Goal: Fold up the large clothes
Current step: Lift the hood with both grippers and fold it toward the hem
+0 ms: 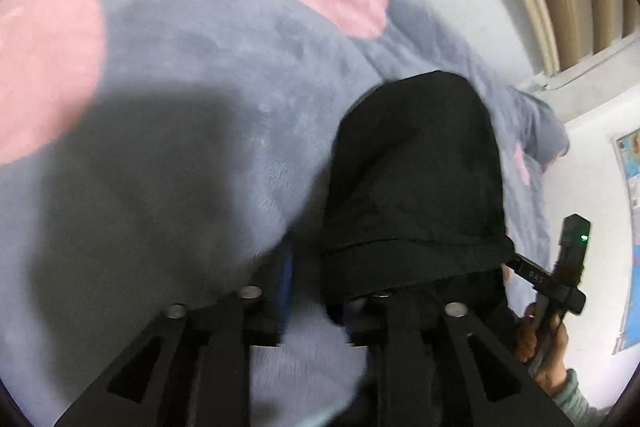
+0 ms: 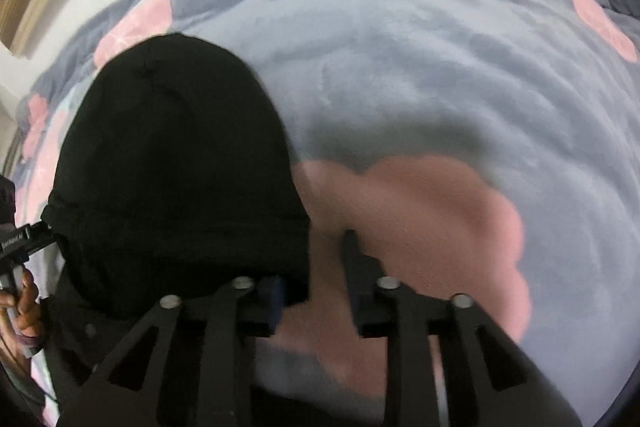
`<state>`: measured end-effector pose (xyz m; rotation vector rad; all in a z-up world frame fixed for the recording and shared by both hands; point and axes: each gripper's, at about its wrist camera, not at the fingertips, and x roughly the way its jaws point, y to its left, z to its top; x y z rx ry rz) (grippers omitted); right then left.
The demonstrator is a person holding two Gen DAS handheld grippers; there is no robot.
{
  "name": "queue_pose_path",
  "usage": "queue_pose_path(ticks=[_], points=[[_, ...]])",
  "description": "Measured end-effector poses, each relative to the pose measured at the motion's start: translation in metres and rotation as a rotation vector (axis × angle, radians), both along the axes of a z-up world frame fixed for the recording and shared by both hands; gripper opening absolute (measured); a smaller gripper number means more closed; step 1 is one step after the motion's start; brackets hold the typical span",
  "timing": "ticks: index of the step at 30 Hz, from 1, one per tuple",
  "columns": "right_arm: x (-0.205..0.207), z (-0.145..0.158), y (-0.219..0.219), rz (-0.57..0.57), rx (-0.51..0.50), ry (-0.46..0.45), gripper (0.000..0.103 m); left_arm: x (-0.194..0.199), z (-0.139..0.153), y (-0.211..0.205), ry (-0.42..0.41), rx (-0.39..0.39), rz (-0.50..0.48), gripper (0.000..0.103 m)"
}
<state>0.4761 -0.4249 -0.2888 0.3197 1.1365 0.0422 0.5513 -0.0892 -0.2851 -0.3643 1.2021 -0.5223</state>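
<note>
While I lower the left gripper (image 1: 316,311), its jaws stand slightly apart beside the black garment (image 1: 416,187), apparently unclamped; keep the hem taut. From the right wrist, my right gripper (image 2: 316,303), likewise parted, sits right of the garment (image 2: 176,167) on the blanket (image 2: 440,67); plush pile may snag.

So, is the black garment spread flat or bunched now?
Bunched: the black garment rises as a rounded heap over the blanket, its hem doubled near both tongs.
</note>
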Motion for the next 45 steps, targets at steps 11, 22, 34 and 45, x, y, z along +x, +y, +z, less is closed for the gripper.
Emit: queue_pose_path(ticks=[11, 22, 34, 45], points=[[-0.005, 0.102, 0.004, 0.060, 0.033, -0.198, 0.058, -0.043, 0.133, -0.001, -0.320, 0.027, -0.063, 0.044], [0.035, -0.009, 0.081, 0.260, -0.046, 0.011, 0.060, -0.008, 0.010, -0.079, -0.126, 0.133, -0.244, 0.046], [0.031, 0.040, 0.038, 0.124, 0.121, -0.133, 0.060, -0.013, 0.082, -0.055, -0.282, 0.047, -0.163, 0.046], [0.039, -0.038, 0.008, 0.072, 0.124, 0.047, 0.063, 0.019, -0.002, -0.026, -0.049, 0.066, -0.050, 0.055]])
